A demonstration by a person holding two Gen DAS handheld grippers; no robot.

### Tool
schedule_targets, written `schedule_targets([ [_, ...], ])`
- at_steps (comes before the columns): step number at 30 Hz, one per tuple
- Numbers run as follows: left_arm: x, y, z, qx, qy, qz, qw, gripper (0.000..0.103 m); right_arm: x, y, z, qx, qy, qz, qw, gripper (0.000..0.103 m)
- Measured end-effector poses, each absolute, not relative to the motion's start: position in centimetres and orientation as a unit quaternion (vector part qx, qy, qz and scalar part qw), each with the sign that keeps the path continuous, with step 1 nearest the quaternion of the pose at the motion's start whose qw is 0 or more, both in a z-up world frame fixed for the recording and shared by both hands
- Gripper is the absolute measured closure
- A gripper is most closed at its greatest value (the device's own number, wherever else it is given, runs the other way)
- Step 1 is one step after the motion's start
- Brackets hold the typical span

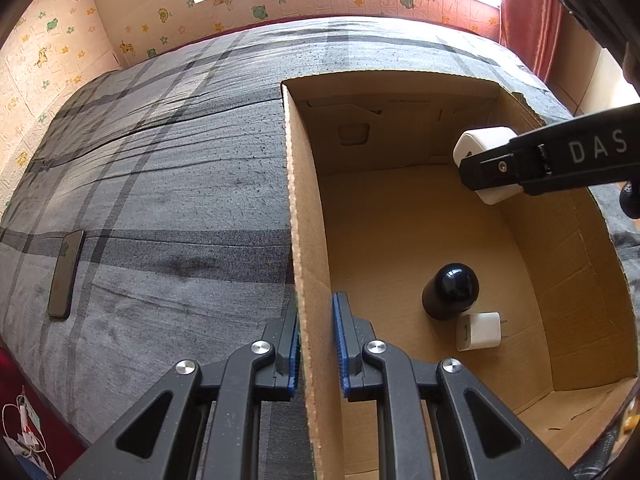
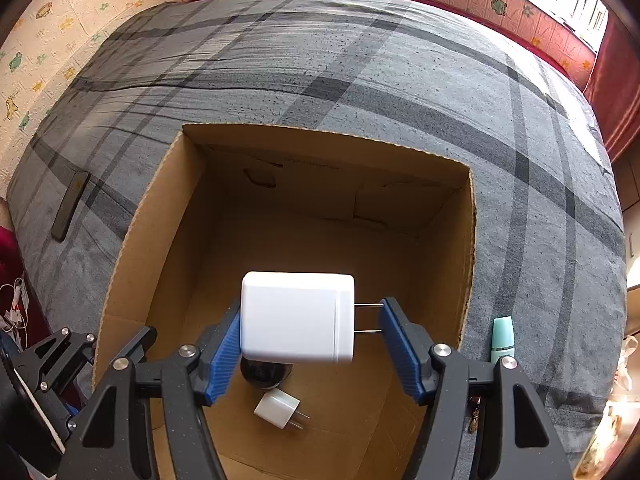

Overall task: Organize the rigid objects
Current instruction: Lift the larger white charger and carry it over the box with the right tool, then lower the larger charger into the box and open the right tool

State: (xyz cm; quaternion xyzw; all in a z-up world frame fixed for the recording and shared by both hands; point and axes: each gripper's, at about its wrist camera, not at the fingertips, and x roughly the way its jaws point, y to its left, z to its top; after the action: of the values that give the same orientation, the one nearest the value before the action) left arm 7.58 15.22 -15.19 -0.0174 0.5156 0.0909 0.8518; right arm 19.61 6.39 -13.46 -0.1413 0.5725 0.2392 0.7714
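Your left gripper (image 1: 316,344) has its fingers clamped on the cardboard box's (image 1: 308,240) left wall, while your right gripper (image 2: 310,334) holds the large white charger (image 2: 296,316) above the box floor, over the black cylinder (image 1: 450,290) and small white plug (image 1: 478,331).

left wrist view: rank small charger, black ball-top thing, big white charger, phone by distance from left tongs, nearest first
1. Small charger, box floor, just right of the left tongs.
2. Black ball-top thing, touching it on the far side; nearly tied with 1.
3. Phone, on the bedspread, far left.
4. Big white charger, in the right tongs, over the box's far right.
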Motion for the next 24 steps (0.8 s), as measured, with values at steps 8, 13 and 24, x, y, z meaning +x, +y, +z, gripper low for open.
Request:
schedule_targets([
  [8, 7.6, 15.3, -15.1, -0.02, 0.515, 0.091, 0.852, 0.087, 20.8, 8.7, -16.4, -0.157, 0.595, 0.238, 0.751, 0.033],
  [13, 7.6, 15.3, -15.0, -0.022, 0.515, 0.091, 0.852, 0.087, 21.5, 9.6, -18.4, -0.16, 0.61, 0.232, 0.741, 0.033],
  [24, 7.7, 15.2, -15.1, -0.021, 0.518, 0.092, 0.85, 0.087, 22.5, 9.9, -20.6, -0.155, 0.627, 0.222, 0.731, 0.033],
])
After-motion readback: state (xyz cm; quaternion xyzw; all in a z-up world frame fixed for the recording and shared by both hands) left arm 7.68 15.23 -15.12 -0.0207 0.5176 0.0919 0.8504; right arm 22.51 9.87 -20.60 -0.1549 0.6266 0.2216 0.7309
